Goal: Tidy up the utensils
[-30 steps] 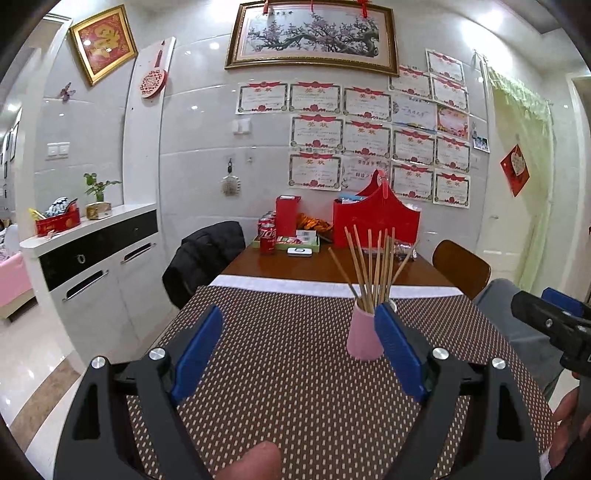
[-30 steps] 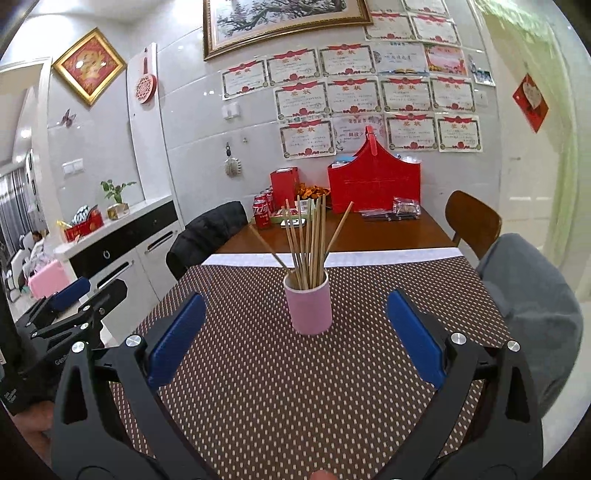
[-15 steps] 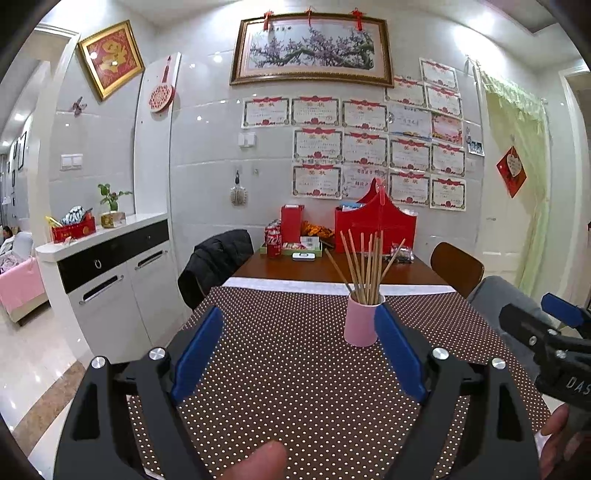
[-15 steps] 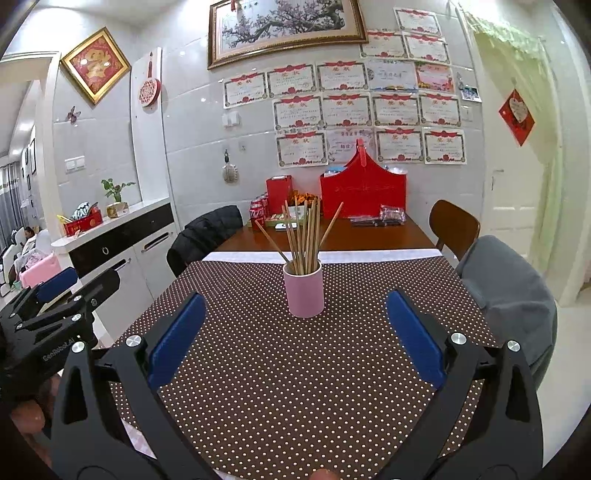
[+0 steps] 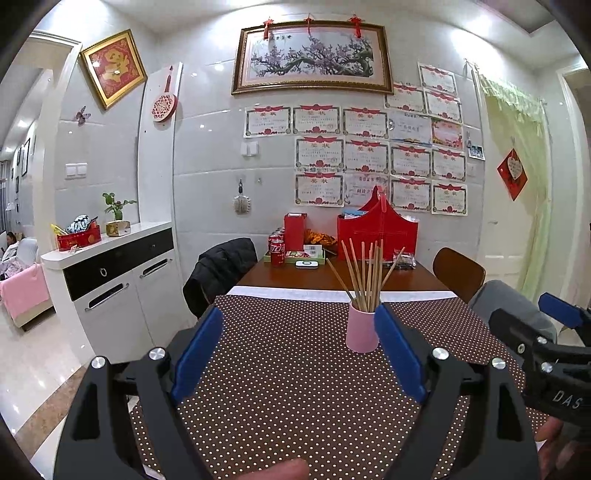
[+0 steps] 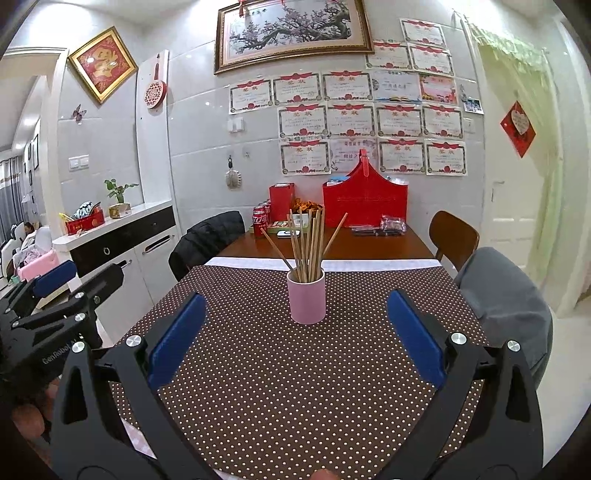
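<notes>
One pink cup [image 6: 307,300] on the desk [image 6: 369,247]. About ten chopsticks [image 6: 308,245] in it, exact count hard to tell. Two tongs: left [image 5: 300,350], right [image 6: 297,334], two blue pads each. One dotted mat [image 6: 295,369]. One red basket [image 6: 365,201]. One red box [image 6: 281,201]. Several cola cans [image 6: 260,219], at least three, rest hidden. Two framed pictures [image 6: 293,31]. Two chairs [image 6: 452,234] plainly seen. One potted plant [image 6: 119,197].

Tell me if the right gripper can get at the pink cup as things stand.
Probably yes: the right gripper is open, the pink cup stands straight ahead, and only bare tablecloth lies between.
</notes>
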Motion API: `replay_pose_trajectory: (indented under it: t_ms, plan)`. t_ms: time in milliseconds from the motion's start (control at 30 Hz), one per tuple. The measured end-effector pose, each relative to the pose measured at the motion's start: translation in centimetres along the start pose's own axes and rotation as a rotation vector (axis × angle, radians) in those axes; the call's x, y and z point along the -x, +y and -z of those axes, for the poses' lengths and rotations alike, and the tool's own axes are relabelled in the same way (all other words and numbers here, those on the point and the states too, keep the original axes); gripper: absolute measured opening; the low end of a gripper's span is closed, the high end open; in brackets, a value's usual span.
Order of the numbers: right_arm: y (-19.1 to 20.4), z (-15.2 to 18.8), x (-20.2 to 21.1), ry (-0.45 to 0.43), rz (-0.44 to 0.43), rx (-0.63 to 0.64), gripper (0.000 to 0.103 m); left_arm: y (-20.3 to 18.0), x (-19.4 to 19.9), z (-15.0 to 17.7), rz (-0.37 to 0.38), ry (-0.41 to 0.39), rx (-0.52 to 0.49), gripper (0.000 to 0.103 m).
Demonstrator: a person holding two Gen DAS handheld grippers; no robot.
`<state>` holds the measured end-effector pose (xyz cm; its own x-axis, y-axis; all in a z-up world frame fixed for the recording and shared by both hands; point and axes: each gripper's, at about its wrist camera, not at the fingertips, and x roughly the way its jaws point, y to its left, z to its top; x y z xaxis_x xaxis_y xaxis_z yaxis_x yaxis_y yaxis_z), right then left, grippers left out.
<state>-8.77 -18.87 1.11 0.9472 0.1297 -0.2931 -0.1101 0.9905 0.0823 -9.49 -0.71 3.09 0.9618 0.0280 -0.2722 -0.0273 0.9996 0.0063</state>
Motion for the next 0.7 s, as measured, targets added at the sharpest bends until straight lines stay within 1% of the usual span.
replay_pose_trajectory:
  t_ms: [233,367,700]
  plan:
    - [-0.03,0.01,0.01,0.002,0.001,-0.002,0.097,-0.12,0.32,-0.04,0.003,-0.012,-0.010,0.083]
    - [0.02,-0.03,-0.15,0.002,0.002,-0.004,0.097,0.01,0.54,-0.01,0.011,-0.023,0.012,0.083]
    - [-0.06,0.22,-0.19,0.000,0.002,-0.008,0.097,-0.24,0.55,-0.14,-0.019,-0.017,-0.011,0.083]
